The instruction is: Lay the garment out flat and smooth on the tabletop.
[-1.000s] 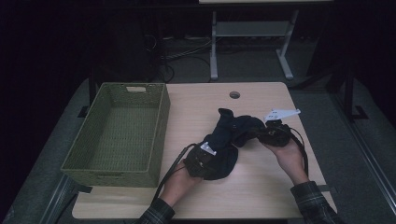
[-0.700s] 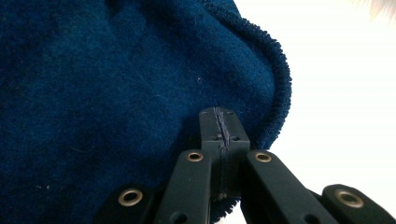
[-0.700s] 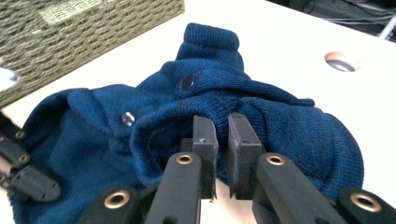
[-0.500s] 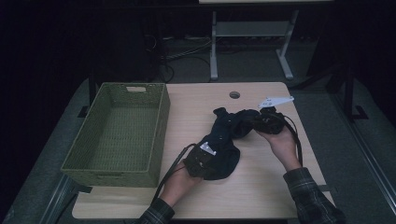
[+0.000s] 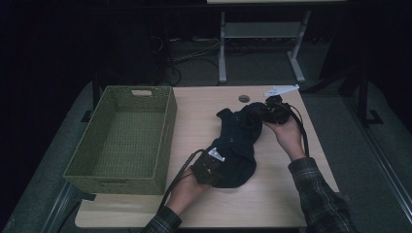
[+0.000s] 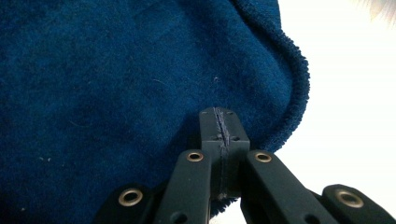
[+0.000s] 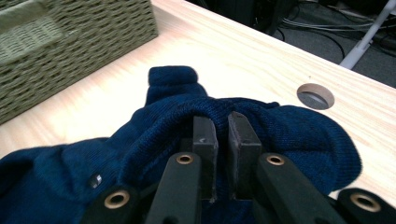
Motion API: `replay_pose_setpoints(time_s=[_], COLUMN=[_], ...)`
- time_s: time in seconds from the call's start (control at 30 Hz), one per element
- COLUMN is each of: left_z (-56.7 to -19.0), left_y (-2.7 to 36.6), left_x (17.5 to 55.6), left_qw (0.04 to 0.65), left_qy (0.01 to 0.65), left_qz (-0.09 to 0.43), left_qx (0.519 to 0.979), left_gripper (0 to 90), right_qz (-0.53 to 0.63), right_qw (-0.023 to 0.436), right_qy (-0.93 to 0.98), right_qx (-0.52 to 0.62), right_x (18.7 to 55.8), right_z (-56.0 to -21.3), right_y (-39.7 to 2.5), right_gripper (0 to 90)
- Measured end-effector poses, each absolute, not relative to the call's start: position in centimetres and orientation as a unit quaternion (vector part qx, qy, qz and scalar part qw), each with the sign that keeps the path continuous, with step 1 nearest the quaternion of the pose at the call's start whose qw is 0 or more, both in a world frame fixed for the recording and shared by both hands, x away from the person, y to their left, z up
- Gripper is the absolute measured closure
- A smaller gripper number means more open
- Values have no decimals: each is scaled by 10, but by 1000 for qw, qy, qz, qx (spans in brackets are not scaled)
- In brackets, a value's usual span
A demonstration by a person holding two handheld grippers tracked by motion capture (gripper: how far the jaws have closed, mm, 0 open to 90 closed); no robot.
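Currently at risk: loss of grip at either end of the dark blue garment [image 5: 236, 145]. Left gripper [image 6: 219, 135] clamped tight on the cloth close to a rolled hem; jaws pressed fully together in the left gripper view, with only a thin bite of fabric near the edge. Probable cause of slip: pull away from that hem, or tension from the other end. Right gripper [image 7: 220, 135] set on a raised fold at the far end; jaws nearly together, a narrow gap visible between them, fold apparently pinched but hold on it not certain. Probable fault: fold sliding out under a lift, or only the top layer taken and the rest left dragging on the table [image 5: 286, 194]. Further hazard: trailing cable snagging the bunched cloth.

Garment position: on the table, right of the woven green basket [image 5: 121, 141], apart from it, stretched diagonally between the near left gripper and the far right gripper. Appearance: deep blue knit, soft and napped, crumpled in thick folds, a small button [image 7: 95, 180] visible, one stub-like end poking toward the basket.
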State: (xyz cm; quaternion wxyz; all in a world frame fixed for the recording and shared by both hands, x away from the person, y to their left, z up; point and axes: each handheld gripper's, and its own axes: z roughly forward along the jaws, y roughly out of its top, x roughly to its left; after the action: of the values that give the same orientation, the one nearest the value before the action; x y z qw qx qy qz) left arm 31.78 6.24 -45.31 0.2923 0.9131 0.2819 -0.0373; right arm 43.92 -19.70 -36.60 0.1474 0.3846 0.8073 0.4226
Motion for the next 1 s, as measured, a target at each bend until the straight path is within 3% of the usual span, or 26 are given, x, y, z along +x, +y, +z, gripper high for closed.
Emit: replay_pose_setpoints(time_s=[0.73, 0.9, 1.0], left_z=[-453, -453, -453], left_y=[62, 63, 63], left_x=[318, 318, 319], left_qw=[292, 292, 293], left_qy=[280, 281, 282], left_qz=[-38, -40, -40], left_qx=[914, 913, 913], left_gripper=[900, 900, 900], right_qz=[395, 416, 437], right_qw=[140, 126, 123], right_qy=[804, 796, 786], right_qx=[422, 422, 419], right_x=[490, 483, 474], right_z=[-380, -376, -368], right_y=[-192, -194, -199], right_gripper=[827, 637, 620])
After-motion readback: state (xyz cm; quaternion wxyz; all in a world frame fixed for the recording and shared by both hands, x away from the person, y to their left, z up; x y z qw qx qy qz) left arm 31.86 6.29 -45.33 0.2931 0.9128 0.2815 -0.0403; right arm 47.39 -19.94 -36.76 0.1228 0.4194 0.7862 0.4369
